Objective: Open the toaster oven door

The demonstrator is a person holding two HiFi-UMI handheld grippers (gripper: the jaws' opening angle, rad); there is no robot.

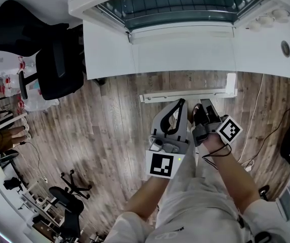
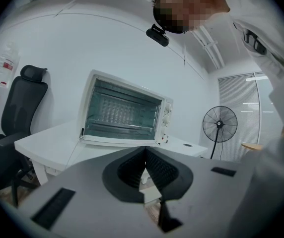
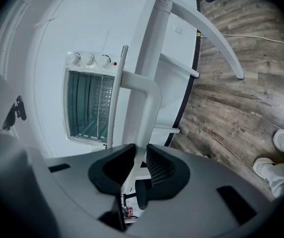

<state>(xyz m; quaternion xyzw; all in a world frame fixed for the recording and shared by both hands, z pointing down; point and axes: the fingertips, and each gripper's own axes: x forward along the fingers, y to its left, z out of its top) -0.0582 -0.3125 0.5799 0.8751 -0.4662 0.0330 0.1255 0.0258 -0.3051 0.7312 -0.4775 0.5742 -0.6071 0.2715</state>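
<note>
1. Wood-plank floor [image 1: 109,115]: fills the lower head view. A thin cable [image 1: 266,130] trails across it at right.
2. White table [image 1: 266,54]: stands at the top of the head view. Its foot rail [image 1: 185,96] lies on the floor below the near edge.
3. Black office chair [image 1: 59,70]: stands at the table's left end.
4. Pedestal fan [image 2: 220,125]: upright beyond the table's right end in the left gripper view.
5. Toaster oven [image 1: 178,4]: white, standing on the table toward its back.
6. Oven door [image 1: 180,30]: glass-paned and folded down forward, lying roughly level over the tabletop. The right gripper view shows it edge-on. The cavity and its wire rack are exposed.
7. Left gripper [image 1: 181,103]: held low over the floor in front of the person's legs, well apart from the oven. Its jaws meet at the tips with nothing between them.
8. Right gripper [image 1: 206,104]: just beside the left one, also well clear of the oven. Its jaws stand a little apart and clamp nothing.
9. Control knobs [image 3: 87,60]: three in a row on the oven's right-hand panel.
</note>
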